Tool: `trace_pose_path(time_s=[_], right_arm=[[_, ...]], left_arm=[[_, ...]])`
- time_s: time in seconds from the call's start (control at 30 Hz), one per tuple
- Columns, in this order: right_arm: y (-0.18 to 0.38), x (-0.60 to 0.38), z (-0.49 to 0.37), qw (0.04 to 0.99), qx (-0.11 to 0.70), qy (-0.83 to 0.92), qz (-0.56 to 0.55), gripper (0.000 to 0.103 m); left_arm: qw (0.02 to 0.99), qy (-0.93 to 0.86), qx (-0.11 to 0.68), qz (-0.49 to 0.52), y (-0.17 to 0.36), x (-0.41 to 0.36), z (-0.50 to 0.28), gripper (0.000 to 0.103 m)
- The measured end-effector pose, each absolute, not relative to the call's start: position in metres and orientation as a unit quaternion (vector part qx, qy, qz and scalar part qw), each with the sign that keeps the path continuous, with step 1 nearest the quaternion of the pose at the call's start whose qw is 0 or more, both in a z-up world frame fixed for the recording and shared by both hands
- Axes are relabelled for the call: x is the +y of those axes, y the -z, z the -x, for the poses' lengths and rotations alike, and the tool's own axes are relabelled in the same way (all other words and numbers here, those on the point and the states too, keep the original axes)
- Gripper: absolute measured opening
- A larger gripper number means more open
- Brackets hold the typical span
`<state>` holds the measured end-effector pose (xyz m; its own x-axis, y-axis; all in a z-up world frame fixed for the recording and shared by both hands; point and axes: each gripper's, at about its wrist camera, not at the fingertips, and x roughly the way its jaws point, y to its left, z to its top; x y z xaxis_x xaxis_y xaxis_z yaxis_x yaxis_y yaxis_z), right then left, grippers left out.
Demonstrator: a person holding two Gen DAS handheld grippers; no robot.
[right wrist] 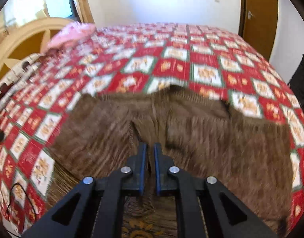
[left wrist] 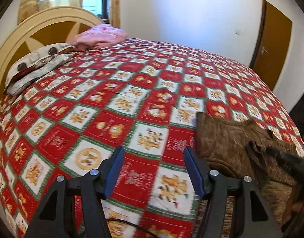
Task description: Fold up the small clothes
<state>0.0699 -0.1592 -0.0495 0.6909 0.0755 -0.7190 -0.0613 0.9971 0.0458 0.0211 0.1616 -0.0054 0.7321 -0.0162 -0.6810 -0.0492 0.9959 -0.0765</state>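
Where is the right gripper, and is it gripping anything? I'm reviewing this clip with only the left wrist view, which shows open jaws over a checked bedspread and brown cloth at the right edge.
Observer: The right gripper sits over the middle of the brown knitted garment, jaws nearly together. The picture is too blurred to tell whether cloth is pinched between them.
Operator: Is the garment spread out or already folded?
Observer: Mostly spread out across the bedspread, with an upright crease just ahead of the fingers.
Operator: Does it reach the bed's near edge?
Observer: Yes, its lower part runs down past the gripper to the bottom of the right wrist view.
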Motion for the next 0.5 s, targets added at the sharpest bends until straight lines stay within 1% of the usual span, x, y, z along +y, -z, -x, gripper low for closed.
trace_pose_path(time_s=[0.07, 0.17, 0.2, 0.27, 0.3, 0.33, 0.37, 0.4, 0.47, 0.5], right_arm=[[0.05, -0.178, -0.069, 0.921, 0.388, -0.024, -0.029, 0.011], [0.067, -0.205, -0.073, 0.908, 0.413, -0.002, -0.072, 0.012], [0.071, -0.21, -0.068, 0.908, 0.409, -0.007, -0.09, 0.015], [0.067, -0.206, -0.057, 0.916, 0.39, -0.01, -0.093, 0.018], [0.062, -0.201, -0.053, 0.921, 0.381, -0.012, -0.087, 0.035], [0.057, -0.196, -0.049, 0.926, 0.37, -0.012, -0.081, 0.071], [0.052, -0.193, -0.048, 0.931, 0.357, -0.02, -0.078, 0.087], [0.046, -0.188, -0.046, 0.937, 0.339, -0.032, -0.071, 0.101], [0.04, -0.171, -0.053, 0.94, 0.336, -0.039, -0.033, 0.1], [0.041, -0.161, -0.063, 0.938, 0.346, -0.038, -0.005, 0.096]], left_arm=[[0.93, 0.003, 0.365, 0.037, 0.005, 0.152, -0.02, 0.063], [0.932, 0.012, 0.362, 0.02, 0.006, 0.138, -0.021, 0.063], [0.932, 0.011, 0.362, 0.013, 0.006, 0.135, -0.021, 0.063], [0.932, 0.008, 0.361, 0.007, 0.007, 0.134, -0.021, 0.063], [0.932, 0.006, 0.361, 0.005, 0.007, 0.135, -0.021, 0.063], [0.932, 0.004, 0.362, 0.006, 0.008, 0.135, -0.022, 0.063], [0.932, 0.003, 0.364, 0.007, 0.008, 0.137, -0.022, 0.063], [0.931, 0.001, 0.365, 0.011, 0.008, 0.14, -0.023, 0.063], [0.931, -0.004, 0.365, 0.014, 0.009, 0.144, -0.023, 0.063], [0.931, -0.009, 0.365, 0.016, 0.009, 0.147, -0.024, 0.063]])
